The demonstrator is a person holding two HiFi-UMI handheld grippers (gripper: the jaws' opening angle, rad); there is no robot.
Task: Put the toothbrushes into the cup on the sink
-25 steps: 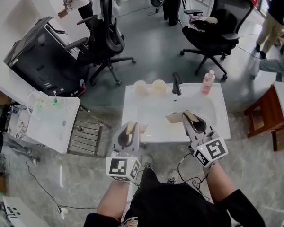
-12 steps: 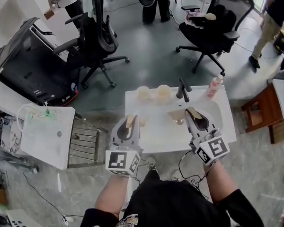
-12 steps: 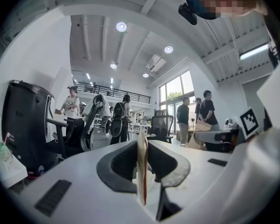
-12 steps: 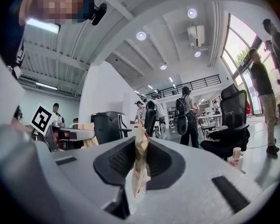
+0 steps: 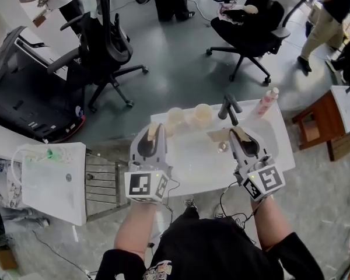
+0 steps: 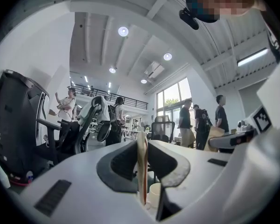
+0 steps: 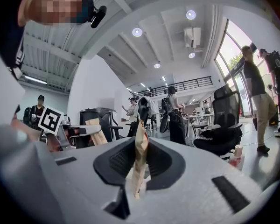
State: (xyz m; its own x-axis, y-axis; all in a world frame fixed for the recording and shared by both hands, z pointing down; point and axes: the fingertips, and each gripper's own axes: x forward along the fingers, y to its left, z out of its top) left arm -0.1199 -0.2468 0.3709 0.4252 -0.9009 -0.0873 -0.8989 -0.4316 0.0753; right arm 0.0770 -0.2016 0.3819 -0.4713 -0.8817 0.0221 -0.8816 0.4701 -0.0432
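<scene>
Sink (image 5: 199, 185): white, rectangular, straight ahead of the person; basin bare apart from the drain.

Left gripper (image 5: 153, 132): held level over the sink's left edge, pointing toward the sink's back rim; jaws nearly together, pinched on a thin flat piece.

Left toothbrush (image 6: 141, 164): the pale tan strip clamped edge-on between those jaws, standing upright and reaching past the tips; above the sink's left side, not in either cup.

Right gripper (image 5: 240, 134): held level over the sink's right half, also pointing toward the back rim; jaws closed on a crinkled tan packet.

Right toothbrush (image 7: 140, 148): the paper-wrapped piece in that grip, upright, sticking up above the jaws; over the basin, near the sink's back edge, clear of both cups.

Left cup (image 5: 175, 117): pale, upright on the sink's back rim at its left end, just beyond the left gripper's tips; contents not readable.

Right cup (image 5: 202, 114): same kind, upright on the sink's back rim, beside the first, toward the middle.

Faucet (image 5: 228, 108): black, at the middle of the sink's back rim, just right of the cups.

Pink bottle (image 5: 268, 102): upright at the sink's back-right corner.

Office chairs (image 5: 108, 45): black, two, on the grey floor well beyond the sink's back rim.

Wooden stool (image 5: 315, 121): right of the sink, apart from it.

White cabinet (image 5: 49, 182): left of the sink, a wire rack between the two.

People: several standing far beyond the sink.
</scene>
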